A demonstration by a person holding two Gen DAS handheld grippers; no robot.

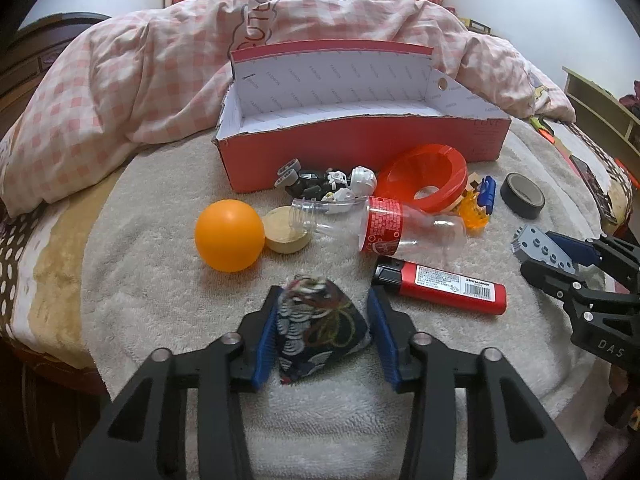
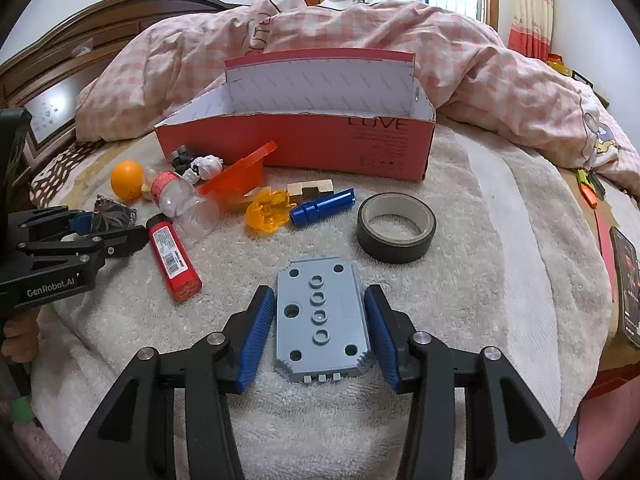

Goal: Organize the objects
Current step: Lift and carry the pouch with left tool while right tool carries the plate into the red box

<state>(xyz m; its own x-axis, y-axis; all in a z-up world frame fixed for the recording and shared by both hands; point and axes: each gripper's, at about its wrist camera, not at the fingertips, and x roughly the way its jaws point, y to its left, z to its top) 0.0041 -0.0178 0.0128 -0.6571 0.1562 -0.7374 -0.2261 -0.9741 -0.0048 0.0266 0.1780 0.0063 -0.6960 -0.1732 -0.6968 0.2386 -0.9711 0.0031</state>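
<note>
A dark patterned cloth pouch [image 1: 322, 326] lies on the beige towel between the blue pads of my left gripper [image 1: 325, 332]; the left pad touches it and a small gap shows at the right pad. A grey studded plastic plate [image 2: 322, 322] lies between the pads of my right gripper [image 2: 320, 330], with narrow gaps on both sides. The open red cardboard box [image 1: 360, 148] stands behind the clutter, also in the right wrist view [image 2: 296, 146]. The pouch [image 2: 111, 213] and left gripper [image 2: 120, 236] show at far left there; the plate [image 1: 544, 246] and right gripper [image 1: 560, 264] at right.
On the towel lie an orange ball [image 1: 229, 235], a wooden disc [image 1: 287, 230], a clear bottle [image 1: 380, 226], a red lighter [image 1: 440, 286], a red funnel [image 1: 424, 176], toy parts [image 1: 328, 182], a tape roll [image 2: 396, 226], a blue cylinder [image 2: 323, 208] and an orange clear toy [image 2: 267, 210]. A checked quilt [image 1: 160, 60] is behind; a phone [image 2: 626, 284] at right.
</note>
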